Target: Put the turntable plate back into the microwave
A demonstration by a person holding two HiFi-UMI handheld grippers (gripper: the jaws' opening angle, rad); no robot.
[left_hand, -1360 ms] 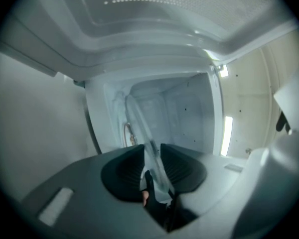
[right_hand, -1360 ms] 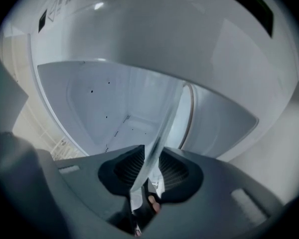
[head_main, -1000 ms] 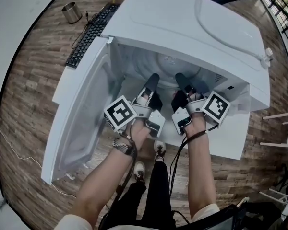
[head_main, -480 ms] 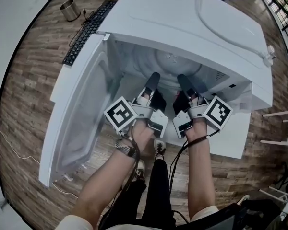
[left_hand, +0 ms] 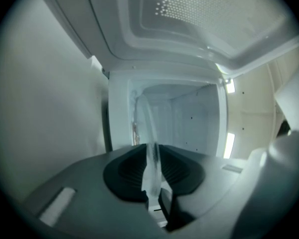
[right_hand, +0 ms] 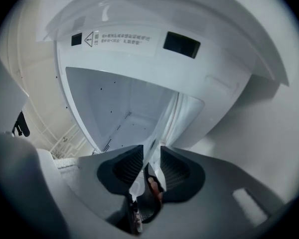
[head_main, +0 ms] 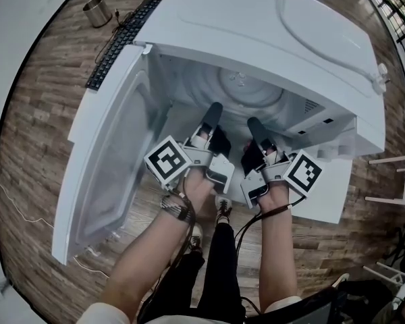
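Left gripper view: the turntable plate (left_hand: 146, 119), seen edge-on, is inside the cavity of the microwave (head_main: 270, 39). Its near rim lies between the closing jaws of the left gripper (left_hand: 152, 156), with the pads against the glass. The right gripper (right_hand: 149, 156) stands at its widest, the rim in the gap but not clearly pressed. The door (head_main: 108, 147) hangs open to the left.
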